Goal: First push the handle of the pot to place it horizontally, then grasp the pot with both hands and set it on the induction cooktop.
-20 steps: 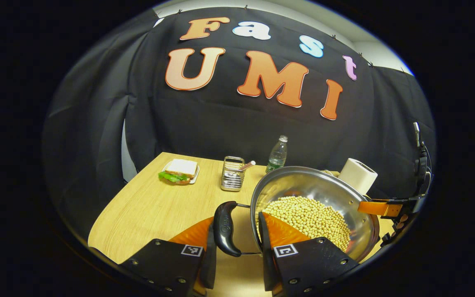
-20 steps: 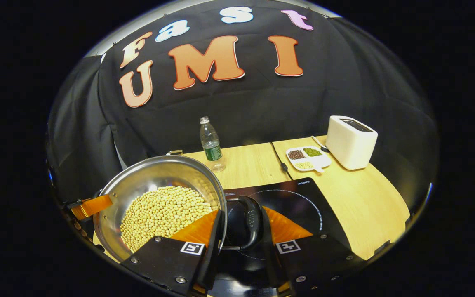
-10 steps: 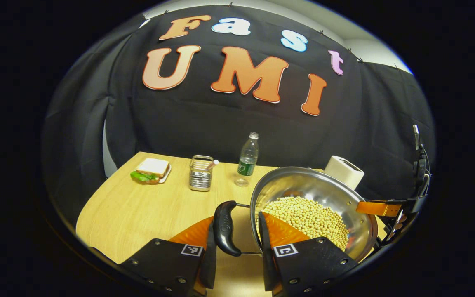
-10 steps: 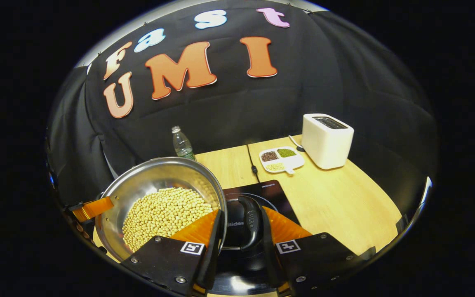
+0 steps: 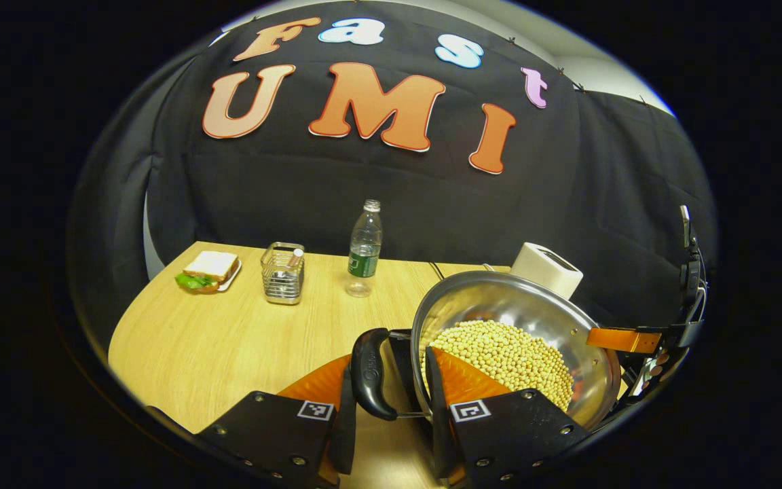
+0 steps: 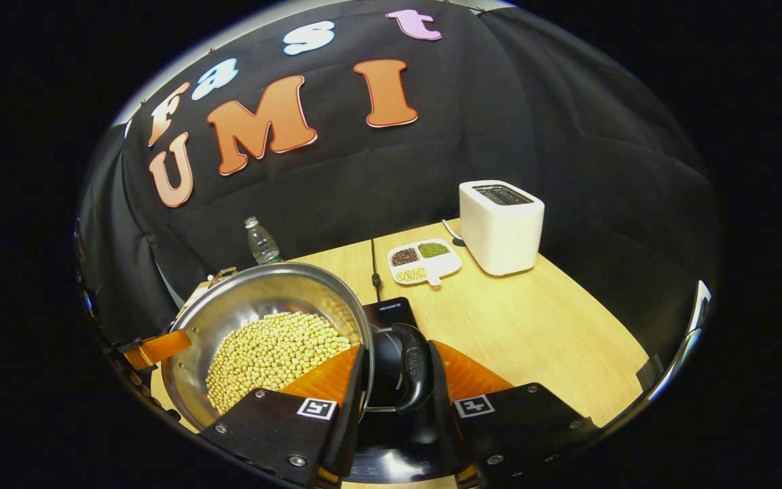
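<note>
Pot held at both handles above the cooktop's edge

Soybeans point(image 5: 506, 353) fill the bottom of the steel pot point(image 5: 513, 305), which hangs between the two tongs. In the left gripper view, the left tongs point(image 5: 383, 380) are closed narrow on the pot's black left handle point(image 5: 368, 372), one finger outside the handle and one against the pot wall. In the right gripper view, the right tongs point(image 6: 398, 380) clamp the black right handle point(image 6: 413, 367) the same way. Below that handle lies the black induction cooktop point(image 6: 391, 314) on the wooden surface point(image 6: 527, 326). Farther back on the surface stand a white toaster point(image 6: 501, 224) and a divided dish of grains point(image 6: 425, 259). The left gripper view shows a water bottle point(image 5: 364, 248), a wire holder point(image 5: 282, 273) and a sandwich point(image 5: 209, 269).
</note>
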{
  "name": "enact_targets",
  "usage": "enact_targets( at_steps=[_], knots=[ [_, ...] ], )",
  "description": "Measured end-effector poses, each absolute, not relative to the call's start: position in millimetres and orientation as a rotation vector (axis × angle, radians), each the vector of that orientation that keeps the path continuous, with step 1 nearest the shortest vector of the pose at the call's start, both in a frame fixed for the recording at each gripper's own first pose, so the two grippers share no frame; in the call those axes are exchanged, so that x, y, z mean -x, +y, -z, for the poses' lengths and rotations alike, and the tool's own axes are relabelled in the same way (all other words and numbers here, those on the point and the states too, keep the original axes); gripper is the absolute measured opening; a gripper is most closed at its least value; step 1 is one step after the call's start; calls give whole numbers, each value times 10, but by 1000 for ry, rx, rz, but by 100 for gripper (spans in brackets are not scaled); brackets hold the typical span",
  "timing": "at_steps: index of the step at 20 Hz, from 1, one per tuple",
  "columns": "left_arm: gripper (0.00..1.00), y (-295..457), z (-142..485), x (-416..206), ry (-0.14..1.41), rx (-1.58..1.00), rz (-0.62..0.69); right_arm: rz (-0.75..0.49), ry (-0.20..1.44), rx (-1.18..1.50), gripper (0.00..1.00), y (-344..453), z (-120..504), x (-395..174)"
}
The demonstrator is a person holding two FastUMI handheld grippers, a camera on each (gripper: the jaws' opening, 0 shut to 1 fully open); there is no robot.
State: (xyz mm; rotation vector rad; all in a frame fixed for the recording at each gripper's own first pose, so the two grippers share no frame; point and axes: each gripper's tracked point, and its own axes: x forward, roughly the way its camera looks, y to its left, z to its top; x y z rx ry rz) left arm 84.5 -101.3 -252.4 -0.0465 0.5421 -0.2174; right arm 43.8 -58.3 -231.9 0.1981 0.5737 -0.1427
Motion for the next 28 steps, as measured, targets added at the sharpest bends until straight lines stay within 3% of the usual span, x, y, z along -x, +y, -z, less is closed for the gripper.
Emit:
enact_targets(
  at_steps=[18,22,24,25,26,28],
  knots=[
    [49,-1194,3183,-879,679,84,170,121,676,-222,50,-841,2737,-550],
    [54,-1163,2898,-948,584,27,162,133,625,-171,53,-884,2590,-595],
    [57,-1134,2506,-961,482,-28,155,184,537,-86,65,-1043,2244,-616],
    [67,-1123,2317,-965,440,-34,150,184,499,-77,71,-1039,2052,-591],
    [65,-1112,2132,-927,408,-30,148,169,464,-82,87,-996,1842,-564],
    [69,-1056,1775,-855,344,-18,136,155,397,-76,95,-941,1468,-475]
  ],
)
